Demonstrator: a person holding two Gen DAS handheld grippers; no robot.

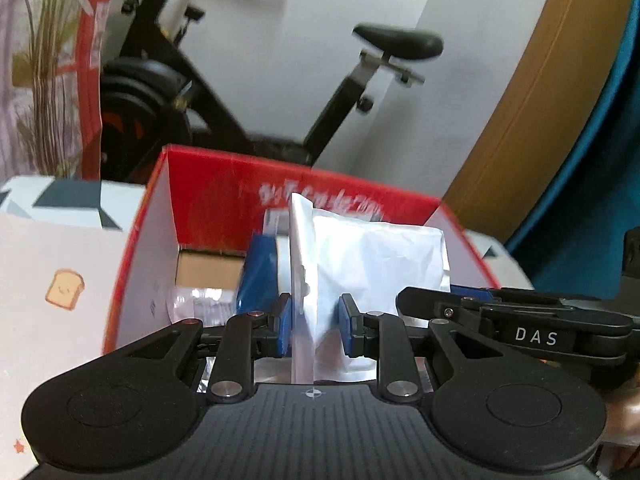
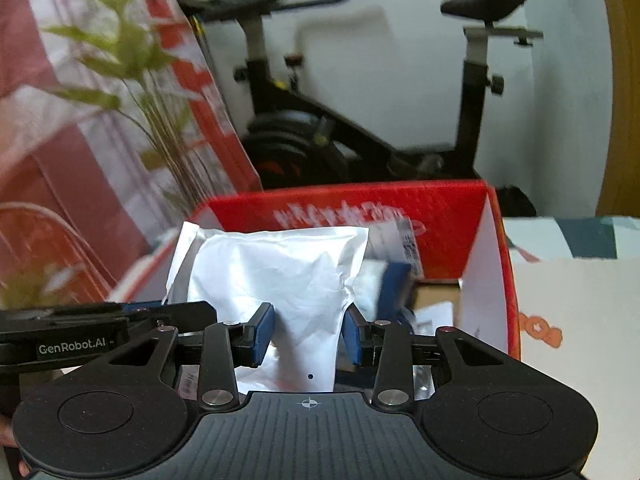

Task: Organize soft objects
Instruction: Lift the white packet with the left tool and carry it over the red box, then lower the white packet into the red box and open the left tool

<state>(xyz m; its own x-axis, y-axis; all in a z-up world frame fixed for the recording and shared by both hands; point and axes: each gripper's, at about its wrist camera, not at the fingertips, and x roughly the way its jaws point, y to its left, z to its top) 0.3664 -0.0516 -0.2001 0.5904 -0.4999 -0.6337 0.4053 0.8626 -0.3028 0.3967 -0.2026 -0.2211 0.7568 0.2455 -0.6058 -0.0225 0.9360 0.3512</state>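
On the left, the left gripper (image 1: 313,326) has its blue pads closed to a narrow gap on one edge of the white pouch (image 1: 360,264), pinching the flat seam so that it stands upright between them. The pouch hangs over the open red box (image 1: 280,184), which sits on a patterned tablecloth (image 1: 60,264); inside the box lie a blue packet (image 1: 258,276) and some silvery wrappers, blurred. An exercise bike (image 1: 240,92) stands behind.

Further right, the right gripper (image 2: 308,332) holds the same pouch by its narrowed lower end; the pads sit a little wider apart and the soft body bulges above them. Whether they press firmly I cannot tell — the right pad looks only just against the fold.

To do this step well, I judge, both grips should carry the pouch together past the box's near wall and lower it into the free space beside the blue packet before either one lets go — a slack pouch will sag and catch the rim if one side leads.

Both grippers point forward and slant downward toward the box, side by side and near each other, the left one's body showing at the left edge of the right view.
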